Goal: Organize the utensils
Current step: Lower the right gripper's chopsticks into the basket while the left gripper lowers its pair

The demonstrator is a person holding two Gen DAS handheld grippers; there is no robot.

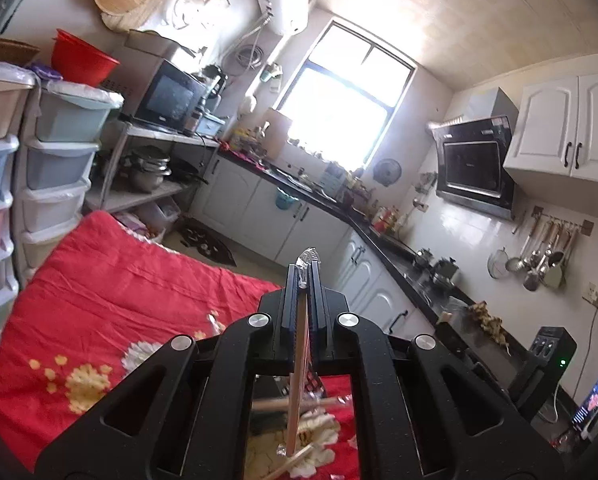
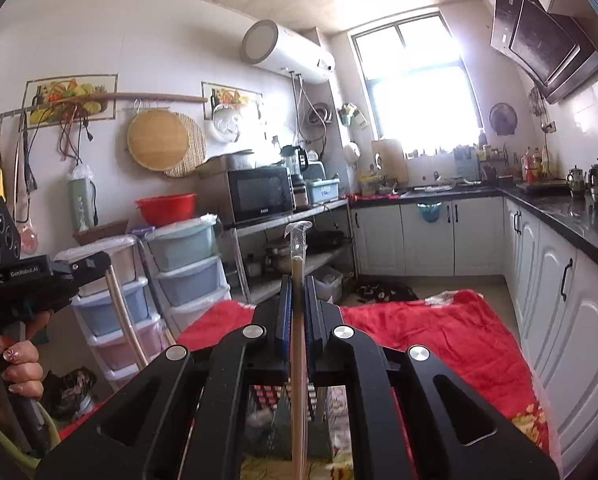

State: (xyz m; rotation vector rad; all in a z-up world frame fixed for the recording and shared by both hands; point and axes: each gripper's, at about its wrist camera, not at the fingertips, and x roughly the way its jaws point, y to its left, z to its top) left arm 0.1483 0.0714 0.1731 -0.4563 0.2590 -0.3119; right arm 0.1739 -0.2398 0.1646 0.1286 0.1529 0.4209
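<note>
Up front in the left wrist view, the left gripper is clenched on a wrapped chopstick; loose chopsticks lie at 6 o'clock on the red quilt. Next, the right gripper pinches another wrapped chopstick, tip toward 12 o'clock; a hand at 9 o'clock holds the other tool.

Left black matte two-finger gripper: blue-ribbed pads, four silver round bolts on the linkage arms. Right black gripper: built alike. At 9 o'clock, white "GenRobot.AI" lettering is seen; the hand shows flower-painted nails, with a lime-green sleeve worn.
</note>
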